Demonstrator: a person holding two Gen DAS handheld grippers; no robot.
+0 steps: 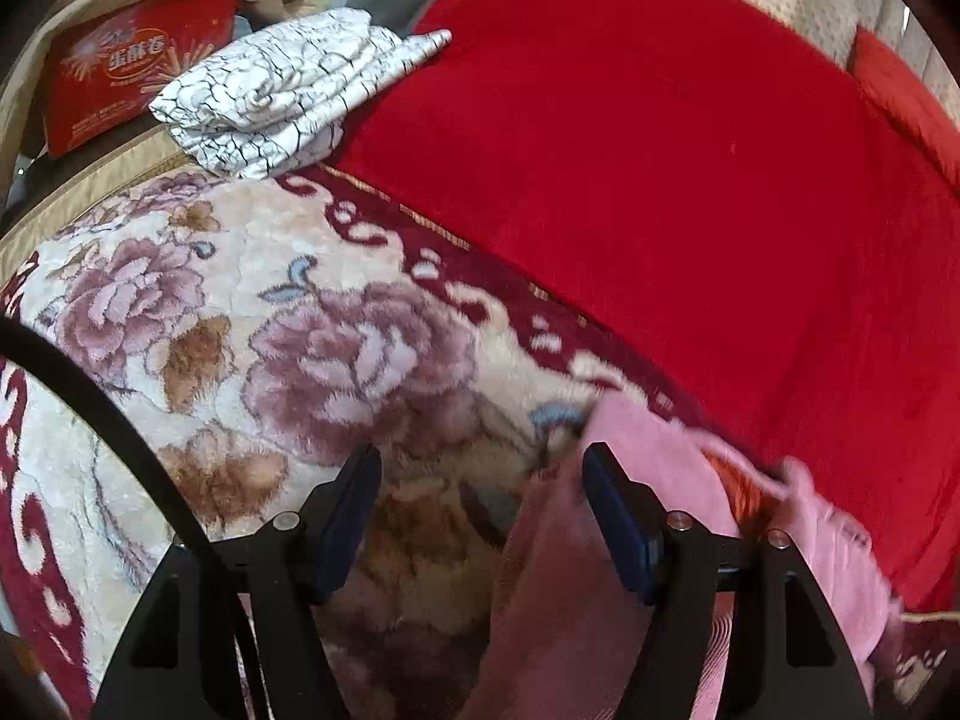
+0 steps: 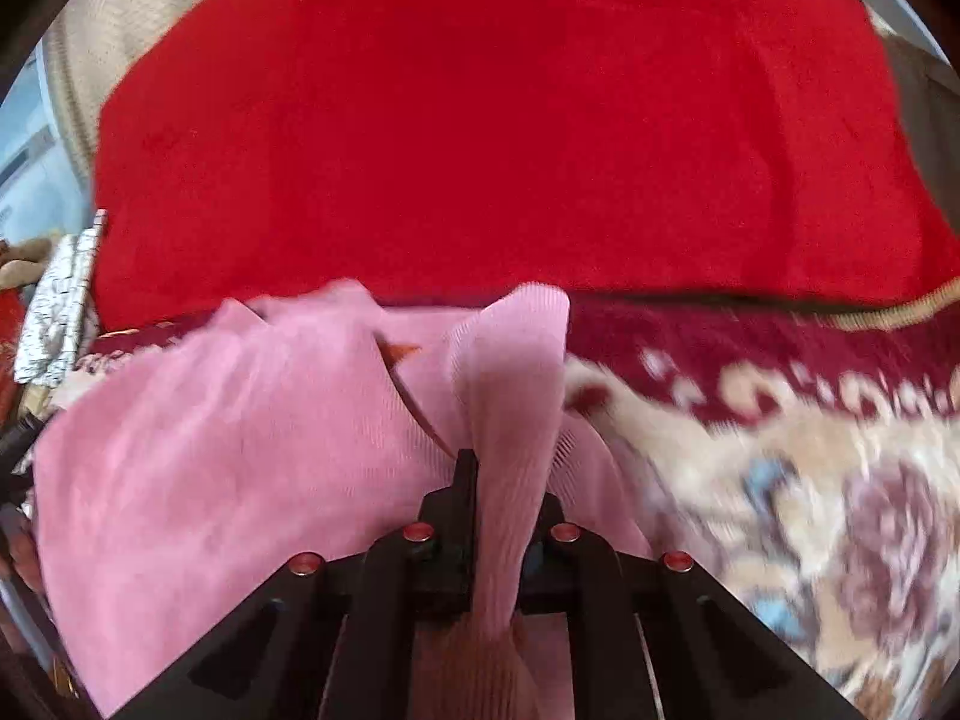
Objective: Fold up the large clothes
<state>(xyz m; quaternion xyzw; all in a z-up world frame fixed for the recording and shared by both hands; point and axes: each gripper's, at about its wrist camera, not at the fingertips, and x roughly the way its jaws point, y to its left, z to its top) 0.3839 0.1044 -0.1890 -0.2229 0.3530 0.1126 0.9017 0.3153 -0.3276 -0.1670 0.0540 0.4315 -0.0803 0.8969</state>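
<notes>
A pink knit garment (image 2: 198, 438) lies bunched on a floral plush blanket (image 1: 252, 324). My right gripper (image 2: 507, 480) is shut on a ribbed fold of the pink garment, which runs up between its fingers. My left gripper (image 1: 480, 480) is open above the floral blanket; the pink garment (image 1: 654, 468) drapes over and beside its right finger (image 1: 606, 498), with cloth hanging partly into the gap. Something orange (image 2: 402, 351) shows inside the garment.
A red blanket (image 1: 660, 180) covers the far part of the bed. A folded white cloth with black crackle pattern (image 1: 282, 90) lies at the far left, next to a red printed box (image 1: 126, 66). A black cable (image 1: 102, 414) crosses the left wrist view.
</notes>
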